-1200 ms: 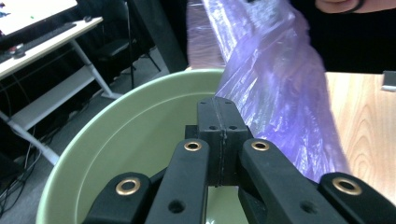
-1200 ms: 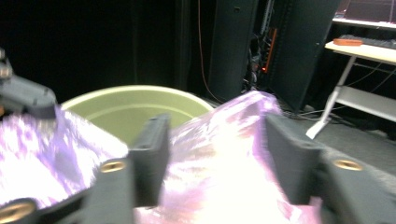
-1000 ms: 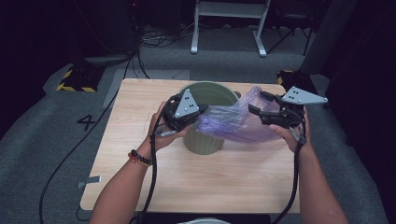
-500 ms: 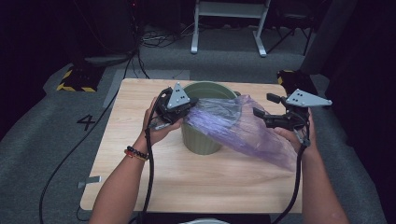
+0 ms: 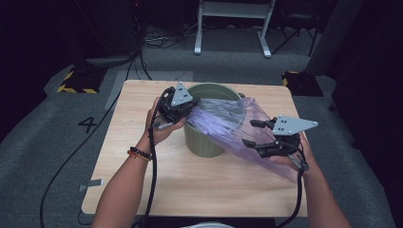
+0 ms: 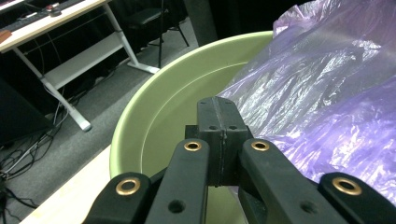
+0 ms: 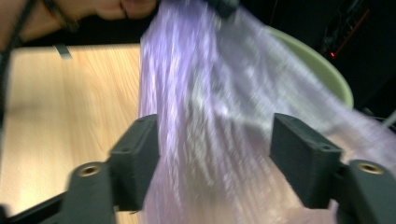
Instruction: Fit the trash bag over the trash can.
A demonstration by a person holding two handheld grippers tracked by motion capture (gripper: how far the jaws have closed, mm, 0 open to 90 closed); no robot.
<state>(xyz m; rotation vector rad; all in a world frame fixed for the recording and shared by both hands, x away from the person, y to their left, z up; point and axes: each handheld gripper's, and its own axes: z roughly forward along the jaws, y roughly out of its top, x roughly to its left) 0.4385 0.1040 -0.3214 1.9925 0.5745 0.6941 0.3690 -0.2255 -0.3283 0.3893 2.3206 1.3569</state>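
Observation:
A pale green bin stands upright on the wooden table. A thin purple plastic bag stretches in a sheet from the bin's left rim down to the right. My left gripper is at that rim, shut on the bag's edge. In the left gripper view its jaws meet above the bin's hollow, with the bag spreading to the right. My right gripper is open low at the bin's right. Its jaws have just been closing with the bag between them, a gap still at one pad.
The table's far edge lies just behind the bin, with dark floor, cables and a white desk frame beyond. Bare wood lies in front of the bin and to its left. Yellow-black striped blocks sit on the floor at the left.
The bag, bunched between the grippers above the bin, is now drawn out into a long sheet. My right hand has moved down and nearer; the left has shifted slightly left to the rim.

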